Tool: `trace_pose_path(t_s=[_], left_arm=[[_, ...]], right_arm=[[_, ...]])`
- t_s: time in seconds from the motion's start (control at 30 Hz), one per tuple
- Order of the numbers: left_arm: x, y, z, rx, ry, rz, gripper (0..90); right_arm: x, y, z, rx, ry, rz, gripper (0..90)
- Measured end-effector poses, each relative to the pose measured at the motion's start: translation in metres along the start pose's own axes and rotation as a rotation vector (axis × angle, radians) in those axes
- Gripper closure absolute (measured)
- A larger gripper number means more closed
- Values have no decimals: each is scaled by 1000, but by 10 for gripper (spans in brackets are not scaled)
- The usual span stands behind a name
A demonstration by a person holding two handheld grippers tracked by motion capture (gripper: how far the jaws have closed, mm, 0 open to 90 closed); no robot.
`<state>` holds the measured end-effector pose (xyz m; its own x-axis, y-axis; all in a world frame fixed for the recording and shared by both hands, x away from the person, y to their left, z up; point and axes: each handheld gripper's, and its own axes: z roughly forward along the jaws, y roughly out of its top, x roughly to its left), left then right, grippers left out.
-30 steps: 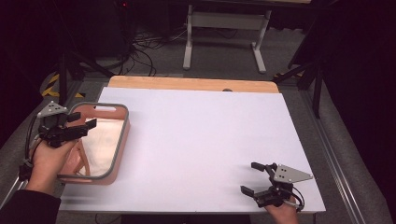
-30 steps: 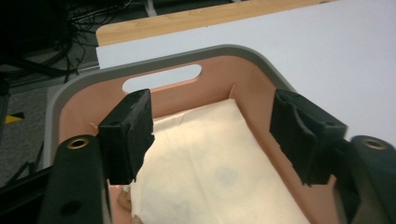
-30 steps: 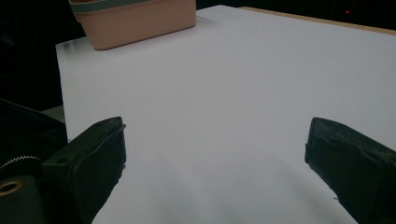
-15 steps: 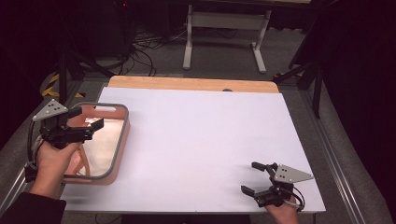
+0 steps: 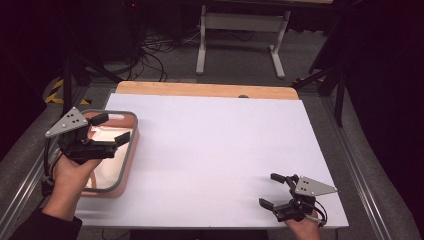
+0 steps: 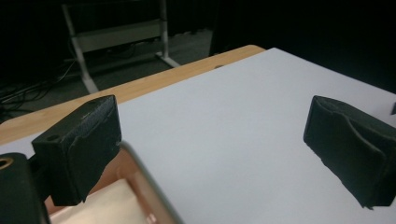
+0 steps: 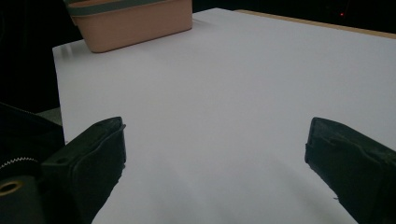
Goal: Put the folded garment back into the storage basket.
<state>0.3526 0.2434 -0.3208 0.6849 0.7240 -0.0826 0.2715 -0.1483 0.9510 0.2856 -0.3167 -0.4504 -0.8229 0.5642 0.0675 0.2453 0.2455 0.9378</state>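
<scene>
The left hand (image 5: 70, 172) comes in from the bottom left corner of the high view, its dark sleeve (image 5: 47, 227) at the frame's edge, and holds the left gripper (image 5: 111, 129) raised over a pink bin (image 5: 131, 150) with a grey rim. The grey three-cornered plate (image 5: 67, 121) on top of this gripper tilts toward the table's left edge. Its jaws stand wide apart with nothing between them. In the left gripper view one jaw hangs over the bin's rim (image 6: 149, 186), the other over the bare white sheet (image 6: 224, 140).

The right hand (image 5: 302, 230) shows just at the bottom edge, near the front right corner of the table. It holds the right gripper (image 5: 272, 191) low over the sheet, its jaws pointing to the left and also wide apart, empty. In the right gripper view the bin (image 7: 130, 21) sits well apart, at the far side of the sheet.

The bin rests at the left edge of the white sheet (image 5: 220, 150), with something pale lying inside; what it is cannot be told. The sheet covers most of a wooden table (image 5: 200, 89), whose bare strip runs along the far edge. Beyond it lies a grey floor (image 5: 235, 65) with loose black cables (image 5: 150, 50) and the white legs of a stand (image 5: 240, 25). Black and yellow tape (image 5: 54, 92) marks the floor at the left. The room around is dark.
</scene>
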Motion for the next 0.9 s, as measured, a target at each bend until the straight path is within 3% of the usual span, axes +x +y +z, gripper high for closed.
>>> trace_pose_path(t_s=[0.27,0.5,0.7,0.9], left_arm=[[-25,7,9,-21,-92,37,51],[-39,7,17,-28,-157,55,36],[-50,-5,31,-33,-226,42,31],[-58,-17,41,-23,-269,45,31]], right_arm=[[0,0,-1,-3,1,0,57],[0,0,-1,-5,2,0,57],[0,0,-2,-6,2,-2,56],[0,0,-2,-7,3,-2,56]])
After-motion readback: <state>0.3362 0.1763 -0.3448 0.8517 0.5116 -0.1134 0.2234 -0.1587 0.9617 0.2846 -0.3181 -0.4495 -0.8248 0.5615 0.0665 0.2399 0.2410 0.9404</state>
